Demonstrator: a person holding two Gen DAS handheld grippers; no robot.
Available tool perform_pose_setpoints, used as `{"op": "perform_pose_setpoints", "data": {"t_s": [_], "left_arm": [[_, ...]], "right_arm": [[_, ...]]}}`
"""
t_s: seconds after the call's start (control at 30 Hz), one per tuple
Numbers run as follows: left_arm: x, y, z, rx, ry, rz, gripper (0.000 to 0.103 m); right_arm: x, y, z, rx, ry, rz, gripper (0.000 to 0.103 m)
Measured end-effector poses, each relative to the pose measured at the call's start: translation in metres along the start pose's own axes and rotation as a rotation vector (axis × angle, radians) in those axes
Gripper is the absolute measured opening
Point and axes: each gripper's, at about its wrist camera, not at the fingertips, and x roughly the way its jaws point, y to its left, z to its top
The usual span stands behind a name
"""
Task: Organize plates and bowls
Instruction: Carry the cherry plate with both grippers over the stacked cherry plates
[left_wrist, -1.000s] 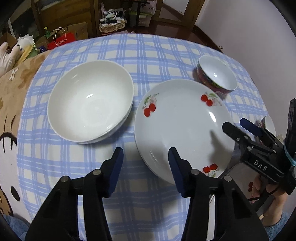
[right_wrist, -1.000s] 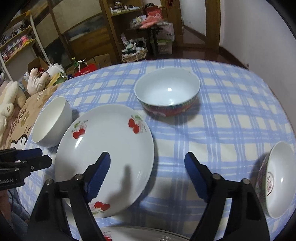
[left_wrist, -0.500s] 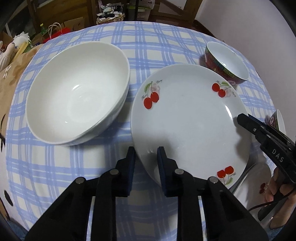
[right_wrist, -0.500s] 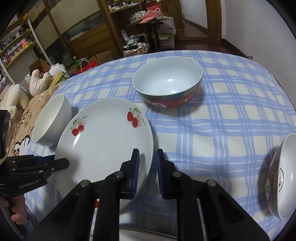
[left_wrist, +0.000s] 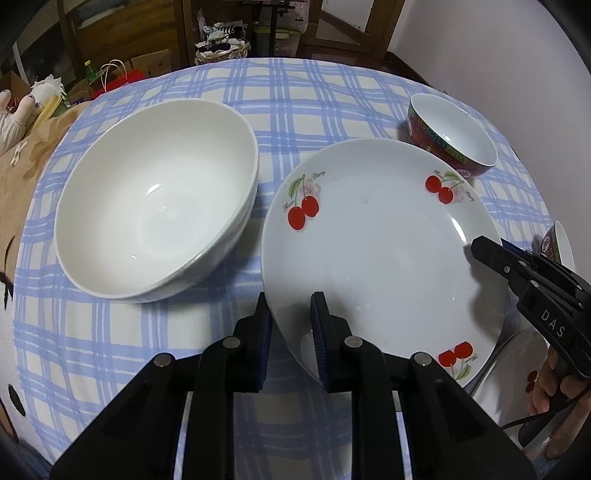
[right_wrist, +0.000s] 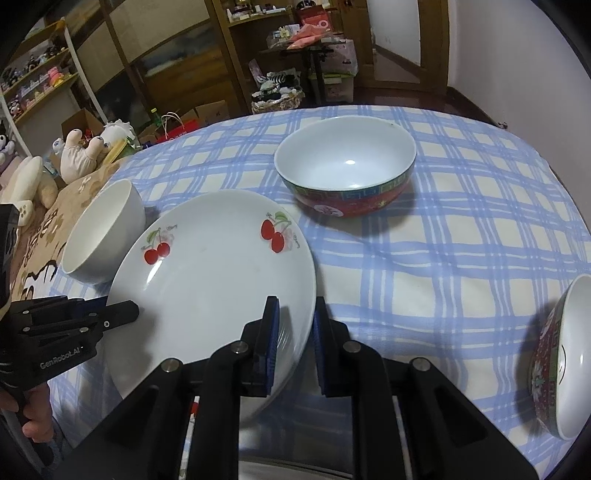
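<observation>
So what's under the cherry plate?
Mostly the blue checked tablecloth. The cherry plate hides whatever lies right below its middle. At its near edge a second cherry-printed plate peeks out from underneath. Both grippers clamp its rim.

Low in the right wrist view, the right gripper (right_wrist: 291, 343) pinches the cherry plate (right_wrist: 207, 280) at about its four o'clock rim, one blue pad on the plate's face and the other behind the edge. The left gripper (right_wrist: 123, 310) reaches in from nine o'clock and meets the plate's rim at its eight o'clock side; whether its tips clamp the edge is hard to tell. A white bowl (right_wrist: 103, 232) stands just beside the plate at ten o'clock. A red-banded bowl (right_wrist: 347, 184) sits at one o'clock from the plate, near but apart. A second red bowl (right_wrist: 565, 358) is at the frame's four o'clock edge. All rest on a blue checked tablecloth (right_wrist: 443, 266).
</observation>
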Motion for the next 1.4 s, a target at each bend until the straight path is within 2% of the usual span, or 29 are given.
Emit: {"op": "perform_pose_setpoints", "data": {"t_s": [0.27,0.47,0.83,1.2,1.4], "left_arm": [[-0.014,0.003,-0.002,-0.009,-0.025,0.004,0.020],[-0.024,0.001,-0.002,-0.014,-0.051,-0.019,0.020],[-0.052,-0.012,-0.010,0.023,-0.092,-0.053,0.020],[-0.084,-0.029,-0.028,0.063,-0.134,-0.092,0.020],[-0.099,-0.044,-0.049,0.106,-0.138,-0.103,0.020]], "right_arm": [[-0.008,0.008,-0.002,-0.029,-0.016,-0.018,0.018],[-0.019,0.008,-0.002,-0.030,-0.033,-0.042,0.018],[-0.056,0.011,-0.007,-0.021,-0.093,-0.066,0.018],[-0.096,0.009,-0.028,-0.009,-0.108,-0.090,0.018],[-0.122,0.007,-0.043,0.003,-0.124,-0.111,0.018]]}}
